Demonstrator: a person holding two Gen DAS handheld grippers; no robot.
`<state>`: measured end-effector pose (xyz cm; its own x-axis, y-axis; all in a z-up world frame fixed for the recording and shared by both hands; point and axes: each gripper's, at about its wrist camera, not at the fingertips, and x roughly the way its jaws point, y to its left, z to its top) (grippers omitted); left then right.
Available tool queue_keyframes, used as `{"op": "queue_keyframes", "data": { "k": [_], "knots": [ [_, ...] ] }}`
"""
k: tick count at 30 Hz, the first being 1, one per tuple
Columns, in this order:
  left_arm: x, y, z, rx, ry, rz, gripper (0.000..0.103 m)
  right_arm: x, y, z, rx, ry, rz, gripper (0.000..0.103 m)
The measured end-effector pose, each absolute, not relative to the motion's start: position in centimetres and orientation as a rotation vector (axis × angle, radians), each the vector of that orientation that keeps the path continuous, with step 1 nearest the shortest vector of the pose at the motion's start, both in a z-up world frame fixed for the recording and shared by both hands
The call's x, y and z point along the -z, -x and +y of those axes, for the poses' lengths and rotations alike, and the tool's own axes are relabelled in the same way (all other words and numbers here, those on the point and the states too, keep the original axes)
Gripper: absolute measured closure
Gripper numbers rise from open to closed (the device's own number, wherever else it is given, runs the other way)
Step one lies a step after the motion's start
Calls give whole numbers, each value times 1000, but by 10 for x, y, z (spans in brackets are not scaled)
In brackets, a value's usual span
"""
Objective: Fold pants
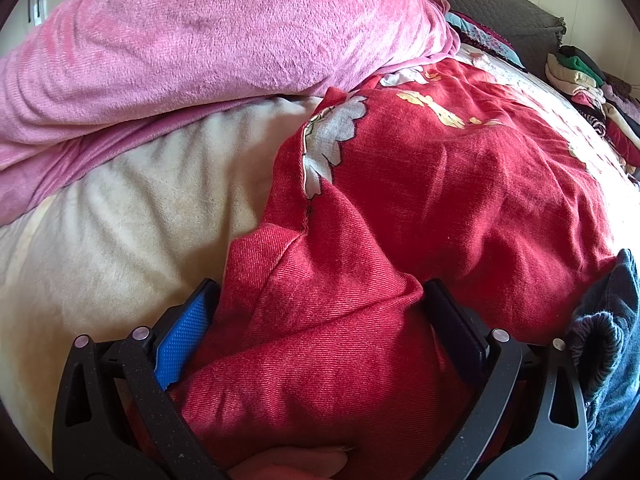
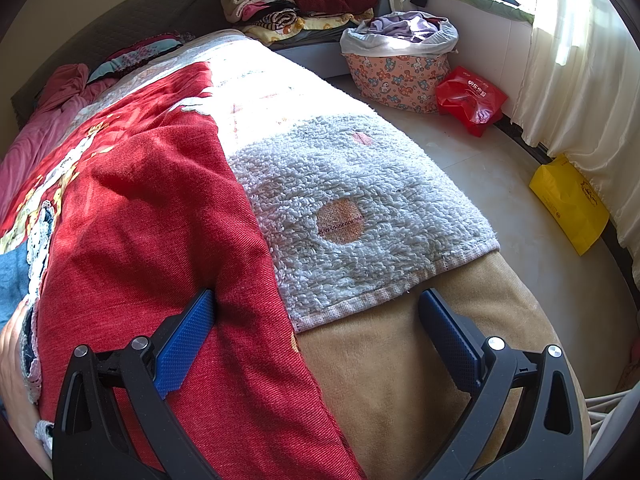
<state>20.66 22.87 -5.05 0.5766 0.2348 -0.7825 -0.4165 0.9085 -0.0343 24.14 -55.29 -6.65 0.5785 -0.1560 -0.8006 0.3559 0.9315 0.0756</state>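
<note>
Left gripper (image 1: 316, 320): fingers spread wide, released, with a raised fold of the red cloth (image 1: 420, 184) bulging up between them; the cloth touches both pads, but nothing is pinched.
Right gripper (image 2: 316, 320): also released, fingers wide apart; the left finger rests on the red cloth, the right finger is over the tan blanket (image 2: 400, 380).
Pants (image 1: 608, 340): dark blue, bunched at the right edge of the left wrist view, lying on the red cloth just beside the left gripper's right finger (a ribbed cuff or waistband shows; I cannot tell which). A blue patch at the left edge of the right wrist view may be the same pants.
Red cloth: flower-printed, rumpled, spread across the bed.
White towel (image 2: 360, 216): looped pile with orange spots, lying on the tan blanket, its left side under the edge of the red cloth.
Pink blanket (image 1: 180, 40): heaped behind a cream blanket (image 1: 120, 220), left of the red cloth.
Folded clothes (image 2: 304, 0): stacked past the far end of the bed.
Laundry basket (image 2: 396, 60): on the floor, full, with a red bag (image 2: 468, 100) beside it.
</note>
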Motion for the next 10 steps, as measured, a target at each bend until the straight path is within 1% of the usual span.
{"op": "queue_keyframes", "data": {
  "k": [10],
  "knots": [
    [51, -208, 230, -384, 226, 890, 8, 67, -241, -553, 303, -239, 907, 4]
  ]
}}
